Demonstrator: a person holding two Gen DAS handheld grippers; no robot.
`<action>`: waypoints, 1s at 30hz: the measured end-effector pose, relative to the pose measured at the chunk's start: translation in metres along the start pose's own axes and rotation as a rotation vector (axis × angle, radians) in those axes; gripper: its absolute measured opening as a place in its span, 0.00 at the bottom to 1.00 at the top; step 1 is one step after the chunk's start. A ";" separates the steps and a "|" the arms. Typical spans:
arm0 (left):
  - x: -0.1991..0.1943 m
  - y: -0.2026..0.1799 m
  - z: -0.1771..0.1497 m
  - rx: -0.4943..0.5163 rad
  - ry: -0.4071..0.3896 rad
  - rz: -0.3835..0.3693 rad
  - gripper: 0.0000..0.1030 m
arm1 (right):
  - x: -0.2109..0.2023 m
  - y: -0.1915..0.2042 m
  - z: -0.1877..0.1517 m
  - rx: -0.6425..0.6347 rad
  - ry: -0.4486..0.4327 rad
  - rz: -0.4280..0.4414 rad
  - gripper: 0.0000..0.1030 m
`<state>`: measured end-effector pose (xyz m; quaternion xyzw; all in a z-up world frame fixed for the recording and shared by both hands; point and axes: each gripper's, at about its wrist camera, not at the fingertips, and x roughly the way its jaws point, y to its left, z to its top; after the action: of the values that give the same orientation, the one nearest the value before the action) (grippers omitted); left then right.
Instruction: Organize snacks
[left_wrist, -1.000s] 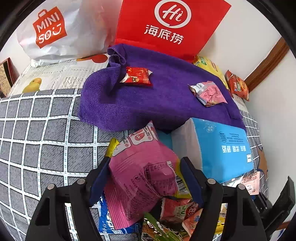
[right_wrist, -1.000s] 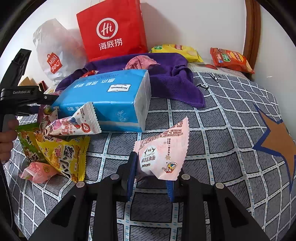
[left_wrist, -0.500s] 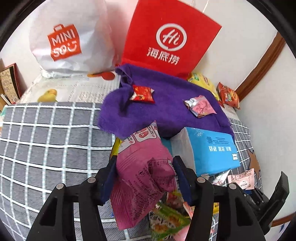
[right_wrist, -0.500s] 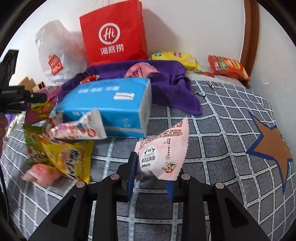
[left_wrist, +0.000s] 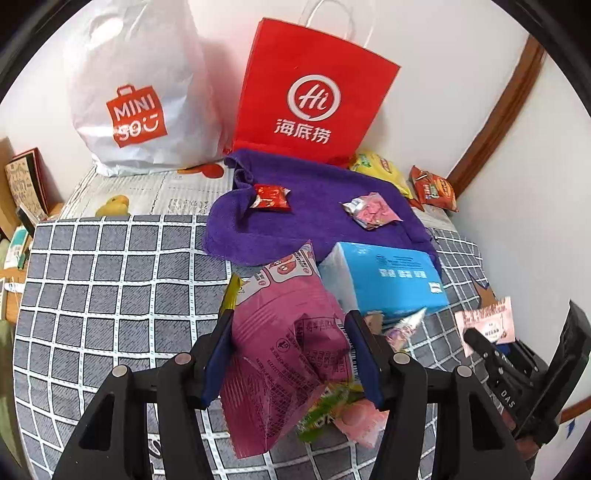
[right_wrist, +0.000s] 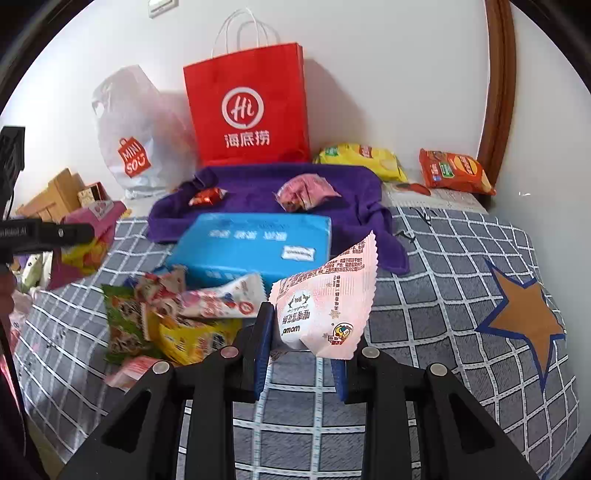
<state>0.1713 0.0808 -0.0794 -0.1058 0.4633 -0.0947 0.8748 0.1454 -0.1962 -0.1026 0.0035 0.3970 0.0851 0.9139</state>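
My left gripper (left_wrist: 291, 347) is shut on a magenta snack bag (left_wrist: 284, 343) and holds it above the checked bedspread. My right gripper (right_wrist: 303, 347) is shut on a pale pink snack packet (right_wrist: 321, 302), lifted off the bed. A purple towel (left_wrist: 317, 206) at the back carries a small red packet (left_wrist: 269, 197) and a pink packet (left_wrist: 373, 210). A pile of loose snacks (right_wrist: 177, 317) lies left of my right gripper, in front of a blue tissue pack (right_wrist: 255, 243). The left gripper with its bag shows at the left of the right wrist view (right_wrist: 85, 236).
A red paper bag (left_wrist: 314, 96) and a white plastic bag (left_wrist: 136, 96) stand against the back wall. A yellow chip bag (right_wrist: 358, 158) and an orange chip bag (right_wrist: 454, 171) lie at the back right. The bed's left edge has boxes (right_wrist: 55, 192) beside it.
Both grippers have risen and pulled back with their packets. The left gripper lifted the magenta bag off the snack pile, which now lies below it.
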 end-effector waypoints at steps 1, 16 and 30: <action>-0.002 -0.002 -0.001 0.004 -0.003 -0.005 0.55 | -0.002 0.002 0.001 0.000 -0.005 -0.001 0.28; -0.029 -0.038 0.003 0.043 -0.036 -0.058 0.55 | -0.038 0.002 0.031 0.019 -0.079 -0.022 0.28; -0.040 -0.063 0.032 0.084 -0.069 -0.081 0.55 | -0.054 0.003 0.067 0.004 -0.128 -0.026 0.28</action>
<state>0.1712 0.0346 -0.0128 -0.0909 0.4237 -0.1454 0.8894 0.1575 -0.1973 -0.0170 0.0055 0.3378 0.0720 0.9384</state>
